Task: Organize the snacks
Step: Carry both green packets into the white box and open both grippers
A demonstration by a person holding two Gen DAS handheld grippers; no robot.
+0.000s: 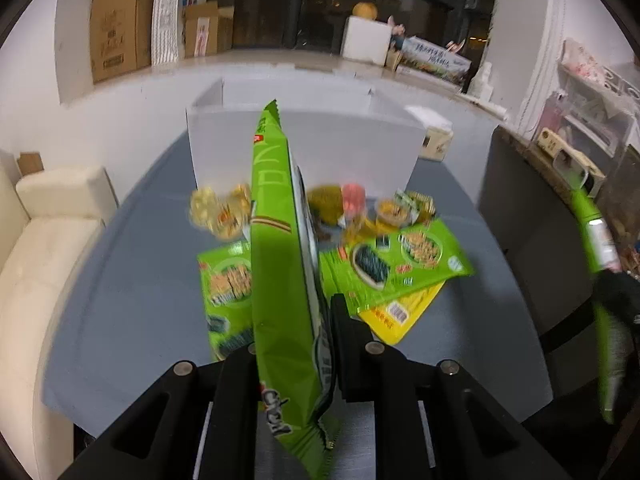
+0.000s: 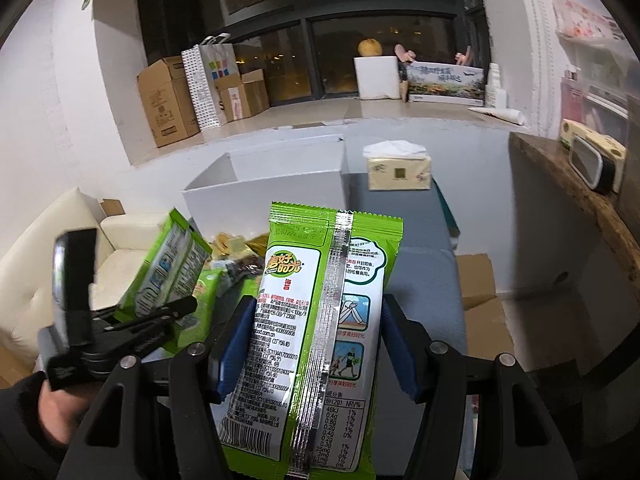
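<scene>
My left gripper (image 1: 294, 344) is shut on a green snack packet (image 1: 276, 240), seen edge-on and lifted above the grey table (image 1: 140, 300). Below it lie more green packets (image 1: 400, 264), a yellow packet (image 1: 400, 316) and several small jelly cups (image 1: 224, 212). Behind them stands an open white box (image 1: 304, 148). My right gripper (image 2: 320, 308) is shut on another green packet (image 2: 304, 360), whose printed back faces the camera between the blue pads (image 2: 236, 344). The right wrist view also shows the left gripper (image 2: 176, 308) with its packet (image 2: 168, 264), left of the white box (image 2: 260, 196).
A tissue box (image 2: 400, 170) sits on the table right of the white box. A cream sofa (image 1: 48, 248) runs along the left. A wooden shelf (image 2: 580, 184) with clutter stands at the right. Cardboard boxes (image 2: 168, 100) line the window sill.
</scene>
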